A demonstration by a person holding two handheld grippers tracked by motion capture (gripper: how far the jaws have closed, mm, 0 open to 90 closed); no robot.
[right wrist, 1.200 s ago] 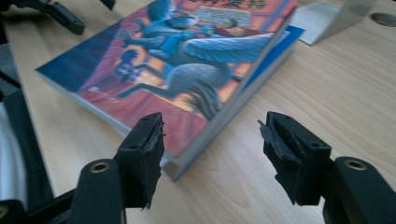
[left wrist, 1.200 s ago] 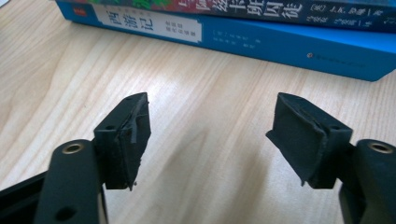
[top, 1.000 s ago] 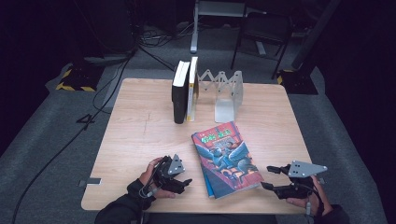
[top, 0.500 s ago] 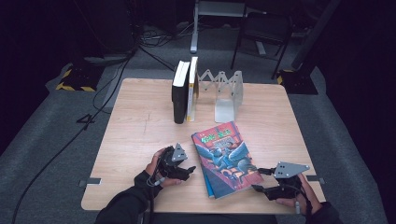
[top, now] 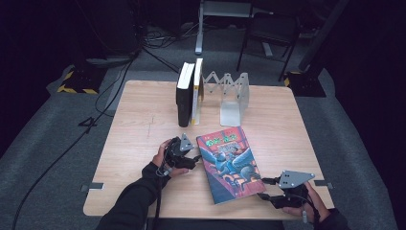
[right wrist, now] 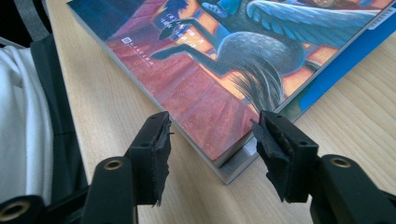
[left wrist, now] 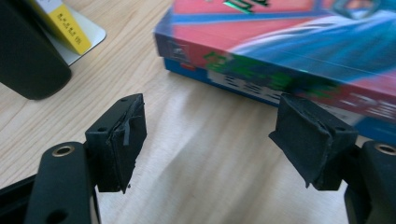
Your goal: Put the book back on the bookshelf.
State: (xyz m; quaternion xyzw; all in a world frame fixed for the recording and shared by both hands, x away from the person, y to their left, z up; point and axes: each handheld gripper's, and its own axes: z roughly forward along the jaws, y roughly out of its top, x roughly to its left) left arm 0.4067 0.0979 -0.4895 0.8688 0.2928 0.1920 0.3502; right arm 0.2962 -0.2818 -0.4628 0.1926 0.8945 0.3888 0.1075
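Note:
A colourful hardcover book (top: 230, 163) lies flat on the wooden table (top: 143, 124), front cover up. My left gripper (top: 195, 160) is low beside the book's spine. In the left gripper view the left gripper (left wrist: 210, 140) has just been closing a little but stands open over bare wood, and the book (left wrist: 289, 51) lies just beyond its right jaw. My right gripper (top: 265, 188) is at the book's near right corner. In the right gripper view the right gripper (right wrist: 212, 144) has just been closing, and the book's (right wrist: 224, 60) corner sits between the jaws with gaps on both sides.
A black book (top: 184, 93) and a white-and-yellow book (top: 196, 88) stand upright at the back, next to a folding metal book rack (top: 232, 96). The table's near edge runs close behind both hands. Cables lie on the dark floor beyond.
The left gripper has moved away from the near edge and right, up to the book's spine. The right gripper has edged left, and its jaws have narrowed around the book's corner.

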